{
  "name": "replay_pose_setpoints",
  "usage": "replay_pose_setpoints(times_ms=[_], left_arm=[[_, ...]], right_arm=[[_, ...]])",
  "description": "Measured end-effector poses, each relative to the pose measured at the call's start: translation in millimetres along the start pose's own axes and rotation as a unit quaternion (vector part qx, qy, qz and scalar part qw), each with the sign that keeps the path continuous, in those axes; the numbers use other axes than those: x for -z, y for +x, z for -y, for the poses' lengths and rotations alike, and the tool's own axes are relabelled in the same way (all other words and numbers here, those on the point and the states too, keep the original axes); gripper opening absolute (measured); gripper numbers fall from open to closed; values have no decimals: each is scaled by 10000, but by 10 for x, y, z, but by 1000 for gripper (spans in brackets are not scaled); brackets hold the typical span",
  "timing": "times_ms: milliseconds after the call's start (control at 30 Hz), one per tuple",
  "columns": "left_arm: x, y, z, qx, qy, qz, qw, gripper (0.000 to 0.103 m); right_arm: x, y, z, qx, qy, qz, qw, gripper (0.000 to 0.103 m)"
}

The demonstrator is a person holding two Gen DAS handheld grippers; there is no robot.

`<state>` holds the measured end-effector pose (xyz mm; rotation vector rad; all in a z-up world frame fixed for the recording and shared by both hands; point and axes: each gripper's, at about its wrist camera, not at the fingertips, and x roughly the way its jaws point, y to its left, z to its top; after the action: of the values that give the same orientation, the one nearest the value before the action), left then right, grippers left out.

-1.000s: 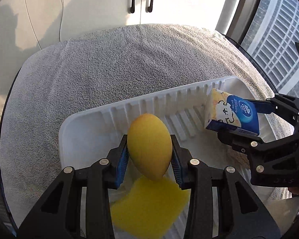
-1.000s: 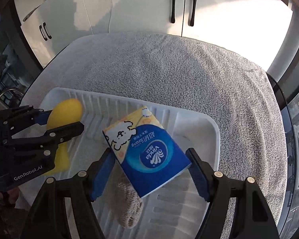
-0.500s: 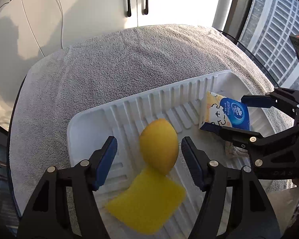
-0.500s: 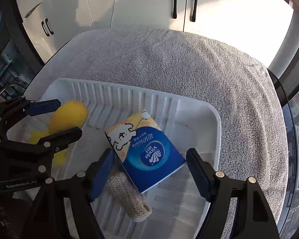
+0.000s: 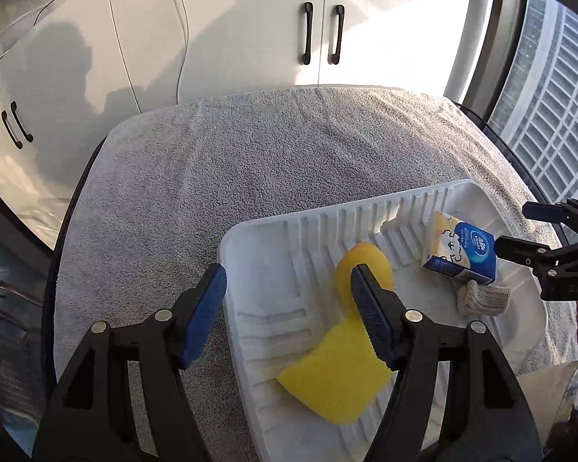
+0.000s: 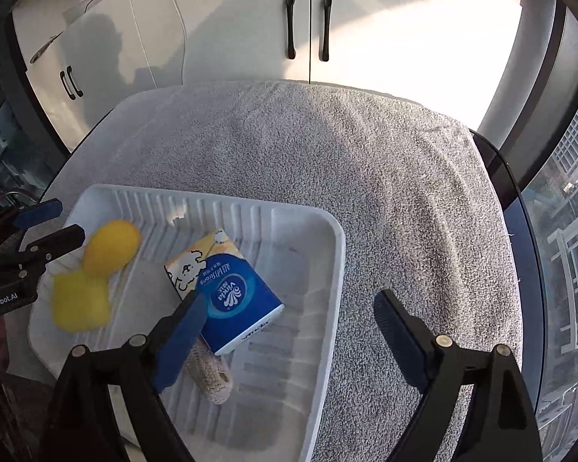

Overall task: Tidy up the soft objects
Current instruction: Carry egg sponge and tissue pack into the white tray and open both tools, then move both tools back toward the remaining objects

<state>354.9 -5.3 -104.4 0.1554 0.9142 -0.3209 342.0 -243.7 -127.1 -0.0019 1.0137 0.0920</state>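
Note:
A white ribbed tray (image 5: 289,231) (image 6: 327,269) lies on a grey towel. In it lie a yellow egg-shaped soft toy (image 5: 368,261) (image 6: 111,246), a flat yellow sponge (image 5: 335,381) (image 6: 81,300), a blue and yellow tissue pack (image 5: 460,246) (image 6: 227,288) and a beige knitted roll (image 5: 485,300) (image 6: 212,373). My left gripper (image 5: 289,308) is open and empty above the tray's left rim; it also shows in the right wrist view (image 6: 50,219). My right gripper (image 6: 289,323) is open and empty above the tray's right rim, and shows in the left wrist view (image 5: 520,227).
The grey towel (image 5: 289,154) (image 6: 366,173) covers a round table with a dark rim. White cabinets with black handles (image 5: 321,34) (image 6: 308,27) stand behind it. Windows (image 5: 551,96) lie to the right.
My left gripper opened and let the yellow toy drop into the tray, then drew back left. My right gripper let go of the tissue pack and drew back right.

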Motion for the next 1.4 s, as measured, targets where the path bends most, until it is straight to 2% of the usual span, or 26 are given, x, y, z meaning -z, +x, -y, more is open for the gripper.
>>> replay_pose_setpoints(times_ms=[167,333,400,700,1000,1267,1400], left_arm=[[124,-139,-241,-286,-203,153,9993,66],[283,-288,-498,-420,-484,252,9976,66],[374,-348,-600,-476,-584,290,9967,71],[787,-560,-826,-767,-676,319,9943,73],[1362,-697,-786,-1096,-479,98,9928,72],[1956,-999,-626,-1092,-453,-2,9930,73],[2225,-1102,-495,-901,-426,-150,9949,73]], right_arm=[[104,-65,213,124,286,36,9995,90],[261,-177,497,153,652,92,9977,91],[340,-222,608,126,788,83,9968,91],[769,-436,1023,345,1254,62,9915,91],[1364,-674,1105,813,1005,45,9916,92],[2017,-948,1101,711,1066,2,9918,92],[2339,-1086,995,641,1101,-19,9918,92]])
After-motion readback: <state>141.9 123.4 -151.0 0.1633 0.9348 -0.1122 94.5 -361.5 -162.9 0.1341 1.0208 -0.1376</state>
